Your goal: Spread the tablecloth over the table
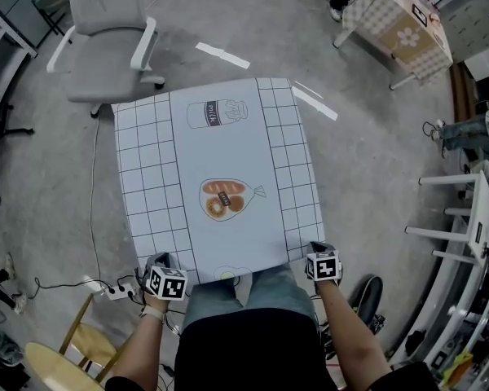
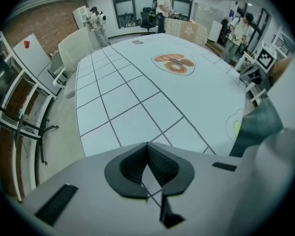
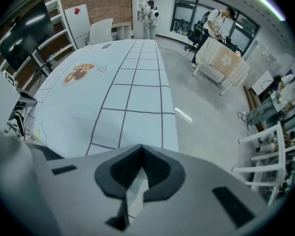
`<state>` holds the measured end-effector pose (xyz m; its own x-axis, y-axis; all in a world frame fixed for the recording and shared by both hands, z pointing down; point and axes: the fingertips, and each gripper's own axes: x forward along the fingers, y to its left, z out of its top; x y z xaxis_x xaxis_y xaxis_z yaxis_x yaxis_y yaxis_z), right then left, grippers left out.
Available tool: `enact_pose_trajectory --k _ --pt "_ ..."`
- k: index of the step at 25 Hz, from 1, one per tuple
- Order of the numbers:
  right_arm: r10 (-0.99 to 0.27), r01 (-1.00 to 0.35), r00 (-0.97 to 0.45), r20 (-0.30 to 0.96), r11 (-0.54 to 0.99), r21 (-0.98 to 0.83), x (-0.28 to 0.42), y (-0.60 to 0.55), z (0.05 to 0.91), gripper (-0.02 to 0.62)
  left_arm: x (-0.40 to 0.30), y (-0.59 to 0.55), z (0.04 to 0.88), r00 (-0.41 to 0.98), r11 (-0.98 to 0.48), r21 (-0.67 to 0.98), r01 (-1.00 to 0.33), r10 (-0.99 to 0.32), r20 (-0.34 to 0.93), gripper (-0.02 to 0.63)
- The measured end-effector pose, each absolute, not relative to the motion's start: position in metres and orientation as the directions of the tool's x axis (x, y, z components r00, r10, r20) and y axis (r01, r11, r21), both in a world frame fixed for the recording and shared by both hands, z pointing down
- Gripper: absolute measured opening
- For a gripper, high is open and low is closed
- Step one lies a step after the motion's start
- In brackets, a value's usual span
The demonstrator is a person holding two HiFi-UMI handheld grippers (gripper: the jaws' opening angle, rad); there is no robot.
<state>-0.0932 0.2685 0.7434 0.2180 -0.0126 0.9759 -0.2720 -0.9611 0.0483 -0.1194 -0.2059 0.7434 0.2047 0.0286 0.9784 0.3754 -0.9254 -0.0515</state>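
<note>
The left tool (image 1: 160, 265) and right tool (image 1: 316, 252) pinch the tablecloth (image 1: 228, 145) at its lower-frame corners; uneven pulling risks a skewed drape.

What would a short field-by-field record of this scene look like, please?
tablecloth: pale blue, grid borders, milk and bread prints, spread flat
left gripper: jaws shut on the tablecloth at its near left corner
right gripper: jaws shut on the tablecloth at its near right corner
surroundings: white chair beyond the far left corner; checked-cloth table farther off
task state: cloth laid out, not yet released
</note>
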Motion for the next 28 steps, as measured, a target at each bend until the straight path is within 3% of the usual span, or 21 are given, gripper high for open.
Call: enact_pose_trajectory --k 5,14,28 --pt "-0.017 -0.271 0.247 0.969 -0.961 0.052 -0.082 0.254 0.737 0.009 -0.117 -0.21 0.743 0.178 -0.967 0.051 0.248 0.098 0.979 0.005" --pt "-0.138 -0.343 0.31 0.941 -0.939 -0.025 -0.021 0.182 0.707 0.009 -0.081 -0.18 0.713 0.215 -0.943 0.075 0.325 0.15 0.965 0.005" --pt "-0.45 -0.52 0.529 0.719 -0.842 -0.145 0.06 0.096 0.575 0.009 0.012 -0.106 0.56 0.572 -0.951 0.11 0.287 0.263 0.777 0.005"
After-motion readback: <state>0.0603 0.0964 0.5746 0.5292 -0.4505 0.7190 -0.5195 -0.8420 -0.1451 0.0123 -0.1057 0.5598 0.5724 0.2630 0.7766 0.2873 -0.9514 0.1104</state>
